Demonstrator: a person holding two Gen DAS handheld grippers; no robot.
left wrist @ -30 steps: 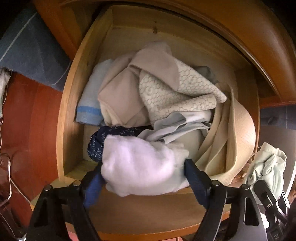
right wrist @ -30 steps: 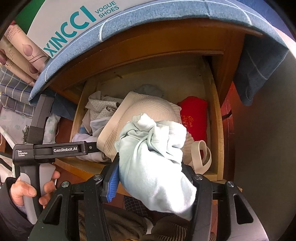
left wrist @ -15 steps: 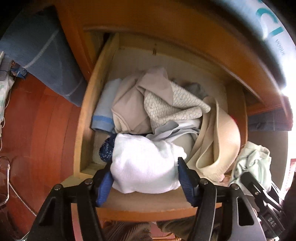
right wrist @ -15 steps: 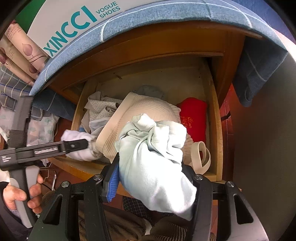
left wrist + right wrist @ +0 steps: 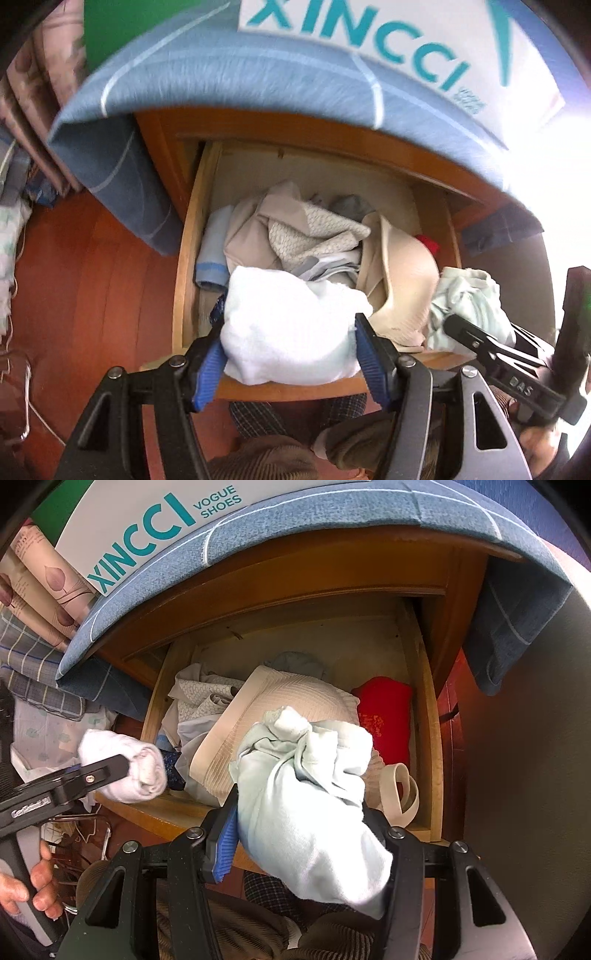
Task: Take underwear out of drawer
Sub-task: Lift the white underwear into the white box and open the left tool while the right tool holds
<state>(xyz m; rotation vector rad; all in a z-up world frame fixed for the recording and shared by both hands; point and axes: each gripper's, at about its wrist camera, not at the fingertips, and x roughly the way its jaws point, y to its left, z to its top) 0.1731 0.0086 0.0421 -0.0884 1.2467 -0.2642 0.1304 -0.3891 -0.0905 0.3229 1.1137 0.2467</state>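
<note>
1. Two claws, each loaded: left claw (image 5: 290, 356) pinching a rolled white garment (image 5: 291, 328), lifted clear above the front edge of the drawer (image 5: 192, 258); right claw (image 5: 308, 843) pinching a bunched pale green garment (image 5: 314, 797), also held above the drawer front.
2. Left jaws drawn in a little just now, with the white roll between them and the blue pads (image 5: 208, 373) pressing its sides.
3. Likely step: carrying both pieces away from the drawer; both already out of the pile, neither set down yet.
4. Risk, left side: soft roll gripped across the middle only, so possibly unrolling or sagging out if tilted or swung fast.
5. Risk, right side: loose folds hanging below the pads, liable to slip or to catch the drawer's front rail.
6. Risk of the two claws knocking together, being near each other over the drawer front.
7. Remaining in the drawer: cream ribbed garment (image 5: 280, 716) with a loose strap, patterned grey-white cloth (image 5: 314, 236), beige piece, light blue folded piece (image 5: 214, 254), red item (image 5: 388, 716), dark blue speckled bit.
8. Above: blue cloth (image 5: 332, 520) draped over the cabinet top, shoe box (image 5: 166, 513) on it; overhang limiting headroom for lifting straight up.
9. Below: person's knees close under the drawer front.
</note>
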